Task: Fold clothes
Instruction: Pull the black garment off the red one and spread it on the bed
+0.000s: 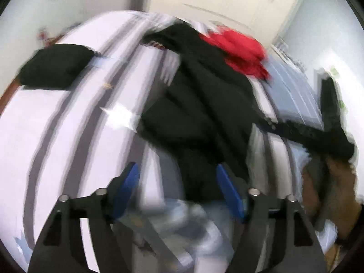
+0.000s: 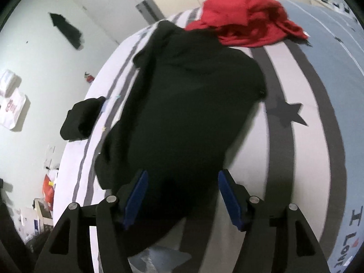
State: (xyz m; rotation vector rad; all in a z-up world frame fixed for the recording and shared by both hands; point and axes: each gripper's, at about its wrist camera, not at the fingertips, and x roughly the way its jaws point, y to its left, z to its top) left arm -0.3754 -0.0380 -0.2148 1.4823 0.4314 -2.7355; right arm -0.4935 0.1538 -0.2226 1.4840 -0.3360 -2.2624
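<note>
Surface: a bed with a white cover printed with grey stripes and a grey star; a pale blue band of the cover runs along its right side in the right wrist view.
Main item: a black long-sleeved garment lies spread lengthwise on the bed, its near hem reaching back between the fingers of the right gripper.
Same item, left wrist view: the black long-sleeved garment appears rumpled and motion-blurred; detail of its folds cannot be told.
Second item: a crumpled red garment lies at the far end of the bed, touching the top edge of the black one.
Third item: a small folded black cloth lies near the left edge of the bed, apart from the main item.
Left gripper: blue-padded fingers stand apart; the pads press on nothing, with dark cloth lying below the gap.
Right gripper: blue-padded fingers stand apart above the near end of the black garment; the pads are clear of the cloth.
Other: a black strap-like piece crosses the right side of the left wrist view; too blurred to identify.
</note>
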